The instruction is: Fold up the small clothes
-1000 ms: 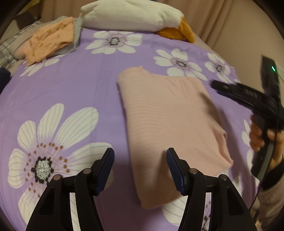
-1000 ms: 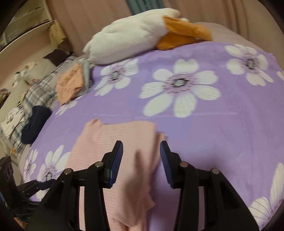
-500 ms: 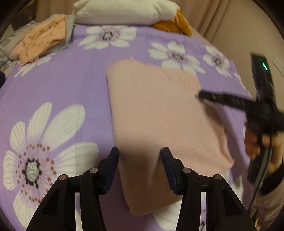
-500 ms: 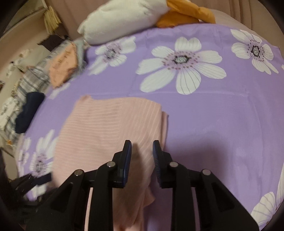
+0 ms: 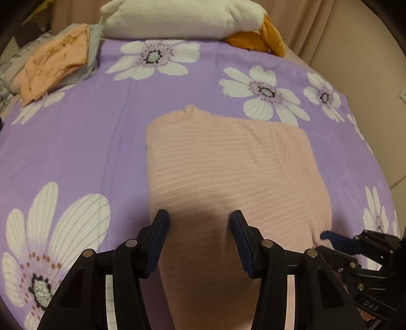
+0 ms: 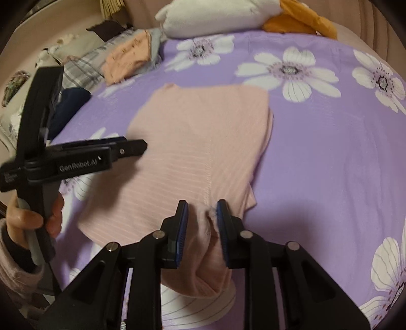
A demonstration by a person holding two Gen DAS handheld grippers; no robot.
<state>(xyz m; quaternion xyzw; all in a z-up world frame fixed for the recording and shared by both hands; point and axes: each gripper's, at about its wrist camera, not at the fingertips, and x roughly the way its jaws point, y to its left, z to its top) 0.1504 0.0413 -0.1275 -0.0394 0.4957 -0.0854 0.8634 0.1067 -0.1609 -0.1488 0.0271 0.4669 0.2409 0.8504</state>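
A pale pink striped garment (image 5: 223, 165) lies folded flat on the purple flowered bedspread (image 5: 76, 142). My left gripper (image 5: 199, 228) hovers open over its near left part, with the cloth lying flat between the pads. In the right wrist view the same garment (image 6: 203, 132) bunches up between the blue pads of my right gripper (image 6: 202, 215), whose jaws are closing on its near right edge. From the right wrist the left gripper (image 6: 137, 147) shows side on, held by a hand. The right gripper (image 5: 323, 242) appears low at the garment's right corner.
A stack of folded orange and grey clothes (image 5: 55, 63) sits at the bed's far left. A white and orange plush toy (image 5: 177, 17) lies along the far edge. A dark blue garment (image 6: 68, 106) lies by the left edge of the bedspread (image 6: 330, 152).
Both grippers have come down and forward onto the pink garment. The right jaws have narrowed around its near edge, and the left jaws have narrowed a little.
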